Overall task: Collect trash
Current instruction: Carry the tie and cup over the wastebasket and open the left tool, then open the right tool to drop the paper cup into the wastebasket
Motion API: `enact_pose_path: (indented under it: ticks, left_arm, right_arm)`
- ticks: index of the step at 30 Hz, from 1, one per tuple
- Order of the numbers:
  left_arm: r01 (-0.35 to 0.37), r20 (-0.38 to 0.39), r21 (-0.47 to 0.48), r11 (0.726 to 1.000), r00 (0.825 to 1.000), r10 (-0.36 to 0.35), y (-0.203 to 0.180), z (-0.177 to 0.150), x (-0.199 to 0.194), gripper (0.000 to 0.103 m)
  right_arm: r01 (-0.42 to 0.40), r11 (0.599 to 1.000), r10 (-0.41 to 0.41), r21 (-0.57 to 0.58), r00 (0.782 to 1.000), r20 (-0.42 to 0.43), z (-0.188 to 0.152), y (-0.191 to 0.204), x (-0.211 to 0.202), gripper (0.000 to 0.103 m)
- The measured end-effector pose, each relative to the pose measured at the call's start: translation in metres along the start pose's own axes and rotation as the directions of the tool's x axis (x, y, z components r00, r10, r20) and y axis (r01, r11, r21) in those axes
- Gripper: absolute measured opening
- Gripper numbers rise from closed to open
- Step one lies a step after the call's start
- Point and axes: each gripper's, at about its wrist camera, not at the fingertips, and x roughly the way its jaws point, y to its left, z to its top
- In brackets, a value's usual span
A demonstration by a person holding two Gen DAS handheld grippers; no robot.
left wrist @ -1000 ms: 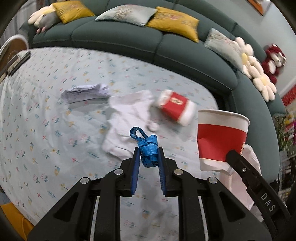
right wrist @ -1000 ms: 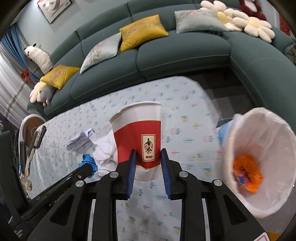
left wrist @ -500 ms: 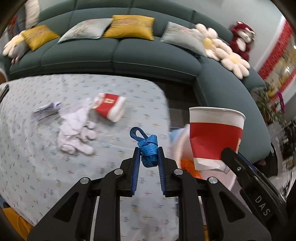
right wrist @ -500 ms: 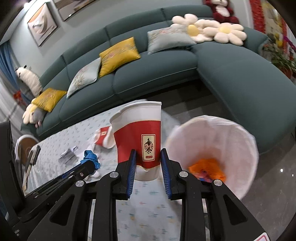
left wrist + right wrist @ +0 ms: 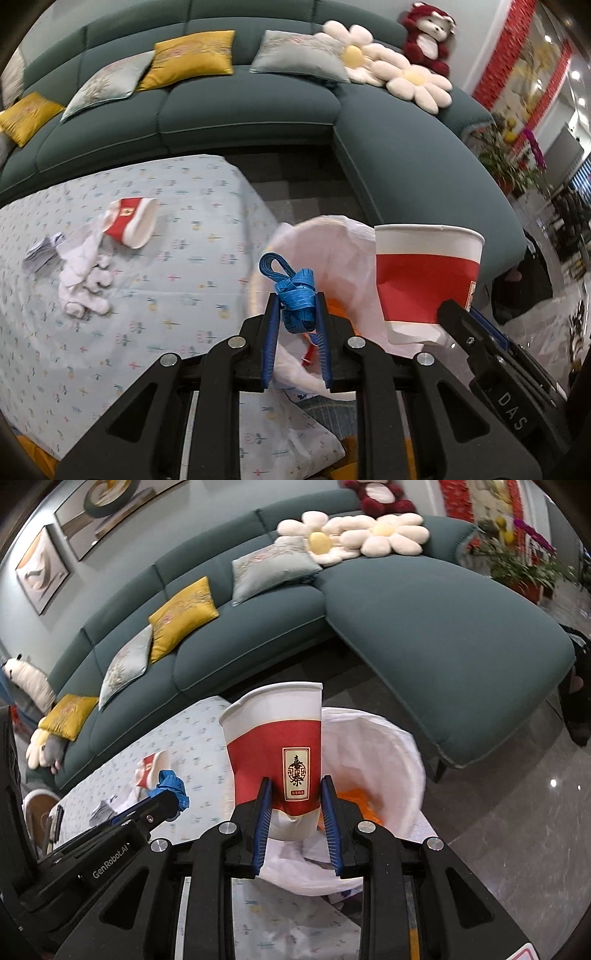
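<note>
My left gripper (image 5: pixel 295 314) is shut on a crumpled blue strap (image 5: pixel 293 291) and holds it above the near rim of a bin lined with a white bag (image 5: pixel 332 251). My right gripper (image 5: pixel 297 797) is shut on an upright red and white paper cup (image 5: pixel 277 753), held over the same bin (image 5: pixel 380 760); the cup also shows in the left wrist view (image 5: pixel 424 280). Orange trash (image 5: pixel 354 801) lies in the bin. The left gripper with the strap (image 5: pixel 171 784) shows in the right wrist view.
A table with a flowered cloth (image 5: pixel 166 295) holds another red and white cup on its side (image 5: pixel 131 221), crumpled white tissue (image 5: pixel 85 273) and folded paper (image 5: pixel 42 251). A dark green sofa (image 5: pixel 258 110) with cushions curves behind. Glossy floor (image 5: pixel 517 830) lies to the right.
Both grippers have swung right from over the table to the bin, keeping hold of the strap and the cup. The bin now lies directly beneath both.
</note>
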Motion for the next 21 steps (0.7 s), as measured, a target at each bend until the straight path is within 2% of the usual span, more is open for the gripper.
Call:
enact_pose_path:
  ticks: [9, 15, 17, 19, 21]
  left_arm:
    - [0.020, -0.030, 0.073, 0.997, 0.999, -0.018, -0.039, 0.002, 0.024, 0.019]
    - [0.034, -0.042, 0.092, 0.995, 0.999, -0.030, -0.051, 0.003, 0.036, 0.020]
    - [0.030, -0.038, 0.095, 0.995, 0.999, -0.026, -0.053, 0.004, 0.037, 0.026]
    - [0.022, -0.026, 0.094, 0.995, 0.999, -0.019, -0.054, 0.004, 0.037, 0.041]
    - [0.014, -0.017, 0.092, 0.996, 1.000, -0.013, -0.053, 0.006, 0.036, 0.046]
  right_arm:
    - [0.030, 0.998, -0.030, 0.063, 1.000, 0.002, 0.001, -0.037, 0.004, 0.025]
    - [0.042, 0.996, -0.042, 0.084, 0.999, -0.006, 0.003, -0.052, 0.011, 0.025]
    - [0.044, 0.995, -0.044, 0.088, 0.999, -0.006, 0.004, -0.054, 0.013, 0.025]
    - [0.044, 0.995, -0.043, 0.094, 0.999, -0.006, 0.005, -0.055, 0.014, 0.025]
    - [0.043, 0.994, -0.043, 0.097, 0.999, -0.005, 0.006, -0.056, 0.015, 0.025]
